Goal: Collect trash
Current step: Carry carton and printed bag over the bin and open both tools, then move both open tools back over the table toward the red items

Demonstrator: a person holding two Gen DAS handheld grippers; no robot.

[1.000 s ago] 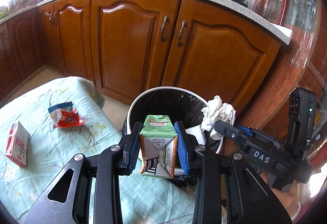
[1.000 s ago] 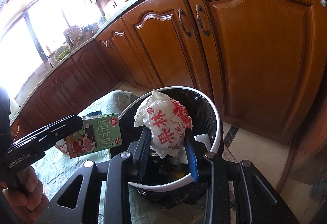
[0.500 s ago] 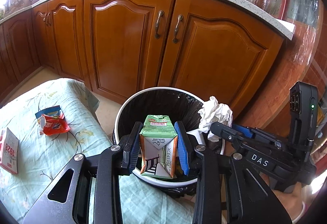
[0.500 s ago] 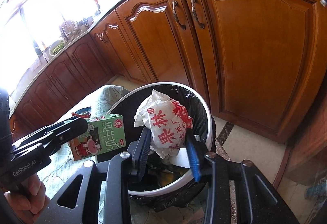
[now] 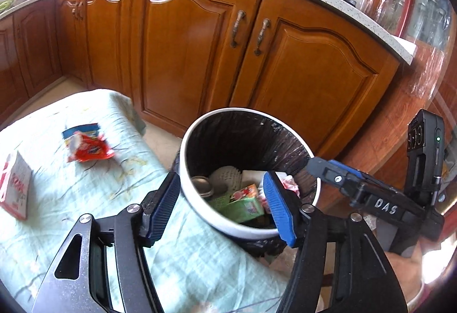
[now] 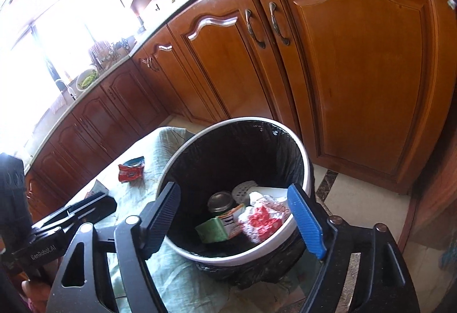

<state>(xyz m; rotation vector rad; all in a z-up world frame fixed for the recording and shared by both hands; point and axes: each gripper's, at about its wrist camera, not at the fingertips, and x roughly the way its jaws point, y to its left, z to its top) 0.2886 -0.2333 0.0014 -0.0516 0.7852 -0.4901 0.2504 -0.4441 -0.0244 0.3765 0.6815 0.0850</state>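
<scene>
Both of your grippers hang over the trash bin (image 5: 200, 216), and both sets of jaws are opening with nothing between them: the left gripper (image 5: 221, 208) frames the near rim, and the right gripper (image 6: 234, 216) spreads wide across the bin's mouth. The drop looks done, so, to finish it well, let the jaws reach full width before you lift away, so that no pad drags a wrapper back over the rim. Keep the fingertips above the black liner (image 6: 228, 153); it is thin film and could snag. Inside the bin, at the bottom, the green milk carton (image 6: 220, 226) lies on its side, with the crumpled white-and-red bag (image 6: 261, 220) touching it on the right. Behind those, toward the far wall, sit a round metal lid or can (image 6: 218, 200), a white mesh piece (image 6: 242, 189) and something flat and white (image 6: 271, 191) that you cannot identify from here. More trash waits left of the bin on the cloth-covered desk (image 5: 71, 199): a red snack wrapper (image 5: 85, 146) lies near the bin, and a red-and-white box (image 5: 14, 190) lies farther out at the desk's left edge. I would judge the wrapper the easier next pick, since it is closest to the bin.
</scene>
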